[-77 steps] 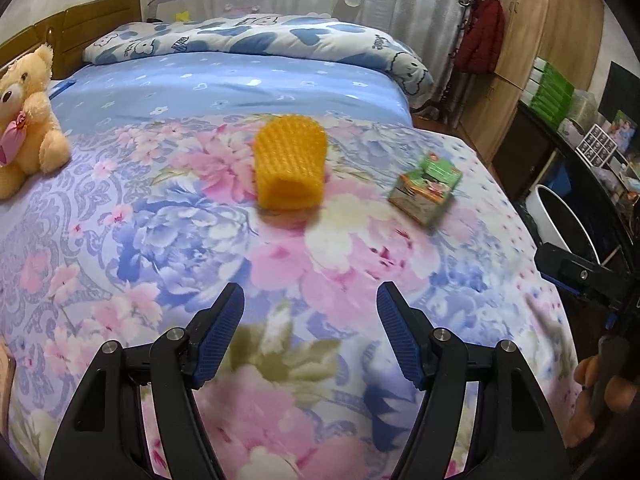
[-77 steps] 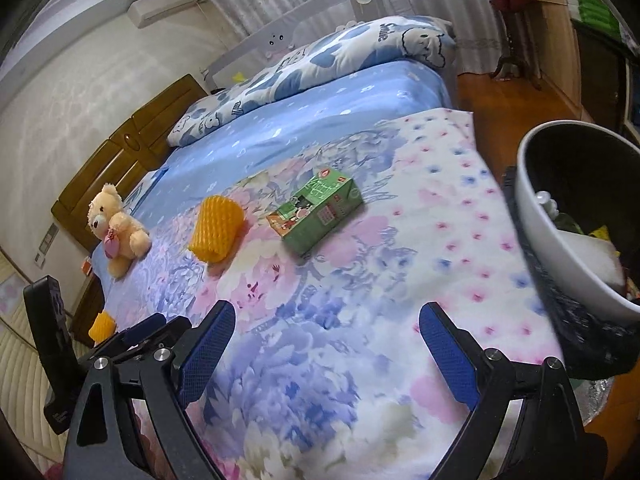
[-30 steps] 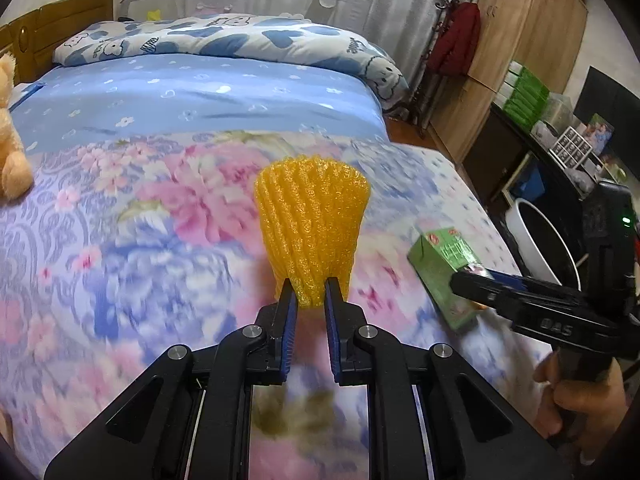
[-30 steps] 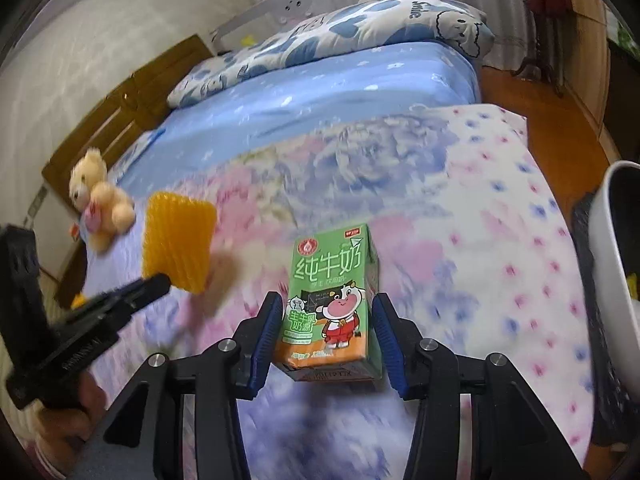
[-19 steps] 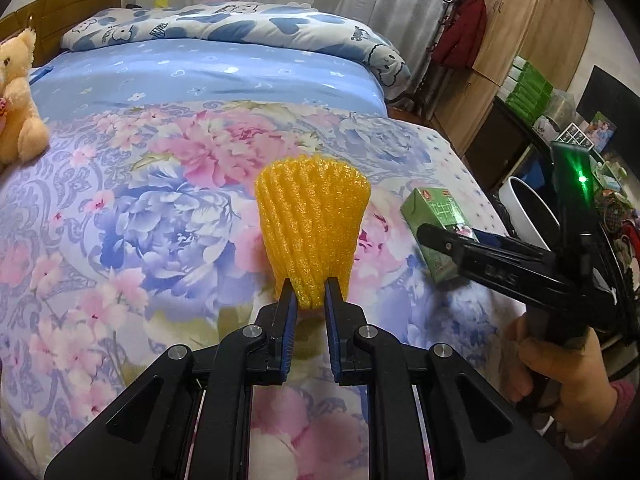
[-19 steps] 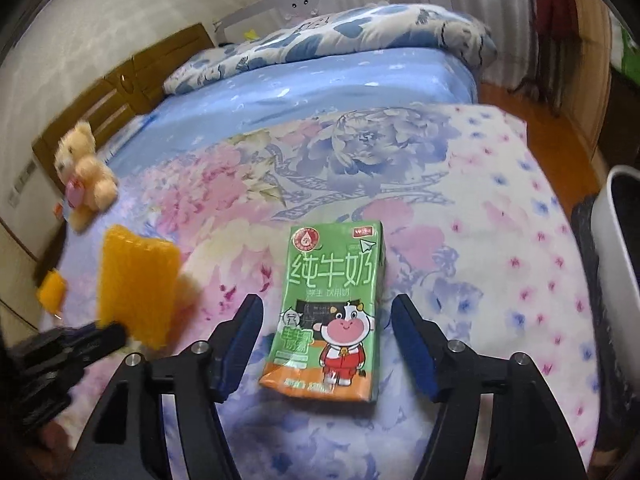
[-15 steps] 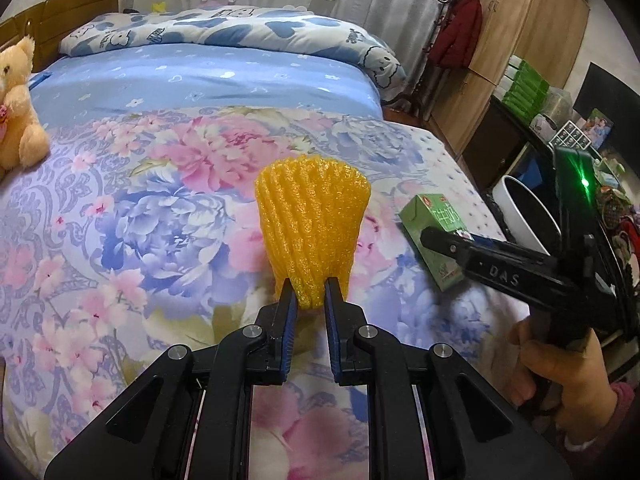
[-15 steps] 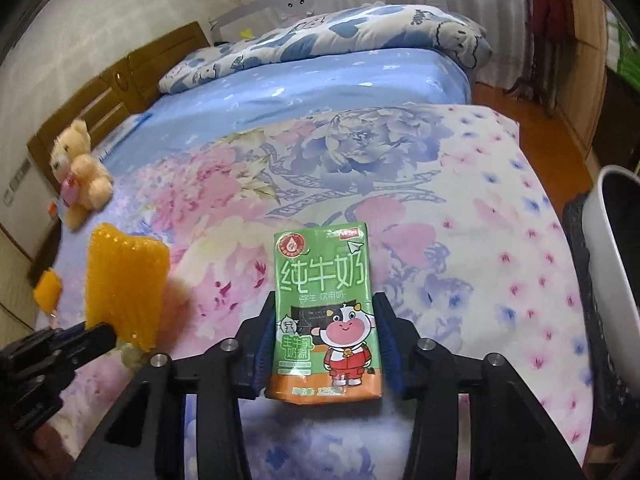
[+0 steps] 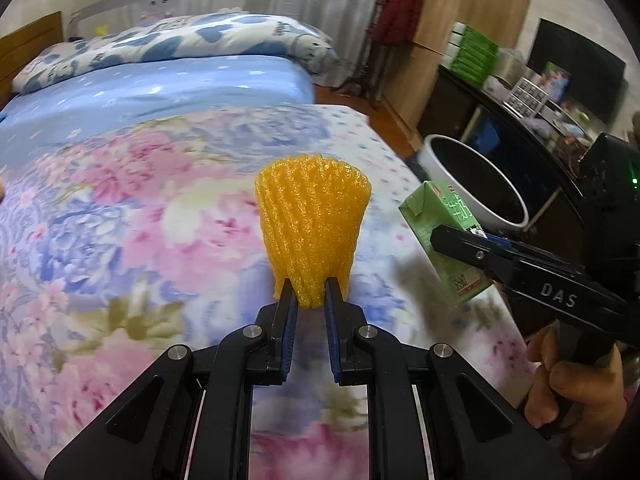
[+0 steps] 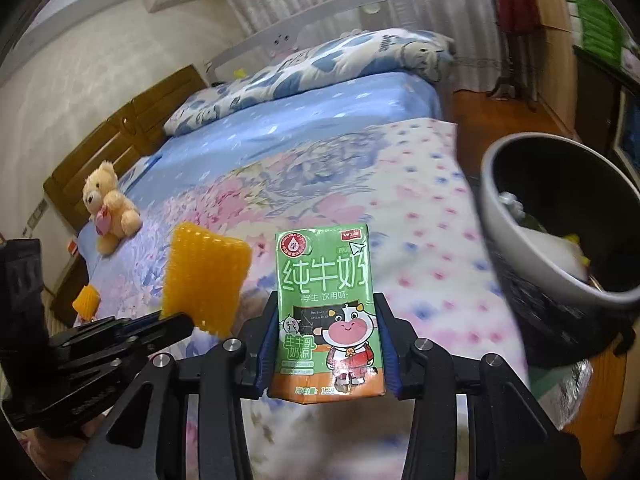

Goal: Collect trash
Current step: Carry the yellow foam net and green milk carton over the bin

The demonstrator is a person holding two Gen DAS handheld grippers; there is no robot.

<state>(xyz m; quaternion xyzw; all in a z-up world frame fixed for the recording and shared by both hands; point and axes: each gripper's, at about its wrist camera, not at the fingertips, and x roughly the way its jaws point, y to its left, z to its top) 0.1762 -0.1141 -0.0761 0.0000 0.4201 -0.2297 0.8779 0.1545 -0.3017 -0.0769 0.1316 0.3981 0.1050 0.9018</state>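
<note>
Through the left wrist view, your left gripper (image 9: 308,294) is clamped on the narrow lower end of the yellow foam net (image 9: 313,224), which fans out upward between the blue pads and is held clear above the floral quilt (image 9: 120,240) of the bed. To the right, your right gripper (image 9: 460,240) carries the green milk carton (image 9: 440,236), tilted, with your right hand (image 9: 576,388) wrapped on the handle below. Just behind the carton stands the white trash bin (image 9: 472,184) beside the bed edge, its dark interior facing the camera. Beyond the quilt lie a blue sheet (image 9: 160,84) and a cartoon-print pillow (image 9: 180,40).

Through the right wrist view, your right gripper (image 10: 326,356) is closed on the milk carton (image 10: 326,312): both blue pads press against its side walls, and the carton stands upright with its printed face toward the lens, lifted off the quilt (image 10: 400,216). To the left, your left gripper (image 10: 176,326) holds the foam net (image 10: 206,276) by one bottom corner, also off the bed. The trash bin (image 10: 532,268) is near on the right, beside the bed, with some white and yellow refuse visible inside. A teddy bear (image 10: 108,206) sits on the far left of the bed, well apart from both grippers.
</note>
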